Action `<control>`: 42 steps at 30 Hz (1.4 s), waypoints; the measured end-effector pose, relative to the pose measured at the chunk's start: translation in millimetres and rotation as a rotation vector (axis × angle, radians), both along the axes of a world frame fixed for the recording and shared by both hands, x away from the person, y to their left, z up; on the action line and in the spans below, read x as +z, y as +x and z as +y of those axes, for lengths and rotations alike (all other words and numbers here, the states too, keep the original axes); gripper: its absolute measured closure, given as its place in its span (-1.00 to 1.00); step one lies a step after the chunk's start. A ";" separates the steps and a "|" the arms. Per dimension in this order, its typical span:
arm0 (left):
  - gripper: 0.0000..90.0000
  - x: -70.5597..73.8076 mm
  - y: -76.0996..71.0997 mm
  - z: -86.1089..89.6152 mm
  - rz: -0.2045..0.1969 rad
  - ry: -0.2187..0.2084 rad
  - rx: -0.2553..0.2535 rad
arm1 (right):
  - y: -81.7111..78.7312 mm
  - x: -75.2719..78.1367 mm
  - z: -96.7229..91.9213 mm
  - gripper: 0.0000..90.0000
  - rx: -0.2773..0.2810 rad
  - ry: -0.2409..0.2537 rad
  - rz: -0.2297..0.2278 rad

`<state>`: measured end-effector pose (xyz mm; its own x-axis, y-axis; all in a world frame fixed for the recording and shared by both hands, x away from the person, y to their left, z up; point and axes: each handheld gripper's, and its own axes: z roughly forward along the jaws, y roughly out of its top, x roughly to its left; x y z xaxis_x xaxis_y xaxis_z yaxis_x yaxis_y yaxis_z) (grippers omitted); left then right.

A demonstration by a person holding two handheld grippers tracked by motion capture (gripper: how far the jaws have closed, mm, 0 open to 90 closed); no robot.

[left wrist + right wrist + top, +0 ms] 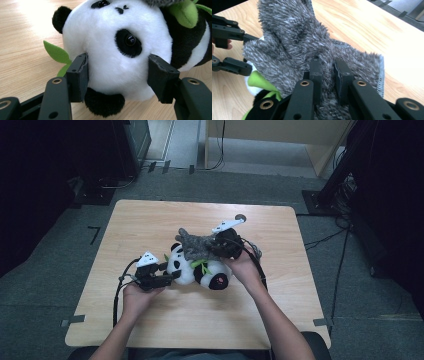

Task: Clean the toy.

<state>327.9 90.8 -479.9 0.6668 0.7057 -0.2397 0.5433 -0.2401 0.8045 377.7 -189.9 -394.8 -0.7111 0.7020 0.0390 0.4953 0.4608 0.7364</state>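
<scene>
A black-and-white panda plush [200, 270] with green felt leaves lies on its side in the middle of the wooden table [150, 220]. My left gripper [169, 277] is shut on its white head [112, 32], one pad [80, 75] pressing each side. A shaggy grey cloth [195, 245] lies draped over the panda's body. My right gripper [216, 247] comes in from the right and is shut on a fold of that cloth [294, 37], with the pile bunched between its jaws [328, 75]. In the right gripper view the left gripper's jaws [235, 66] show beyond the cloth.
The table's far edge has a small round hole [240, 217]. Dark equipment stands [345, 165] and cables [340, 265] sit on the grey floor to the right and back left. Tape marks [72, 321] lie at the near table corners.
</scene>
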 end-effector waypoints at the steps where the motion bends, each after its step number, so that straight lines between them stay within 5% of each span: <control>1: -0.13 -0.1 0.0 -0.1 0.000 0.000 0.000 | -0.1 1.3 -1.6 0.77 -0.008 0.001 -0.002; 10: -0.13 -0.4 0.4 0.0 0.001 -0.002 -0.004 | -6.6 12.1 -5.1 0.78 -0.009 0.047 -0.012; 18: -0.13 1.0 -0.3 -0.5 -0.007 0.002 0.000 | -24.1 25.3 20.6 0.78 0.093 0.073 -0.059; 23: -0.13 2.8 -1.8 -1.6 -0.007 0.000 0.009 | -26.0 20.5 34.4 0.78 0.129 0.056 -0.046; 29: -0.13 2.3 -1.6 -1.5 -0.010 -0.008 0.019 | -24.4 -2.7 56.6 0.77 0.173 -0.004 0.004; 42: -0.03 6.1 0.8 -2.6 0.011 0.012 0.021 | -10.7 -14.9 39.6 0.76 0.141 0.021 0.018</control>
<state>328.6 88.2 -473.8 0.6495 0.7221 -0.2382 0.5570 -0.2386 0.7955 367.0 -150.3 -409.6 -0.8015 0.5943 0.0663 0.4398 0.5108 0.7386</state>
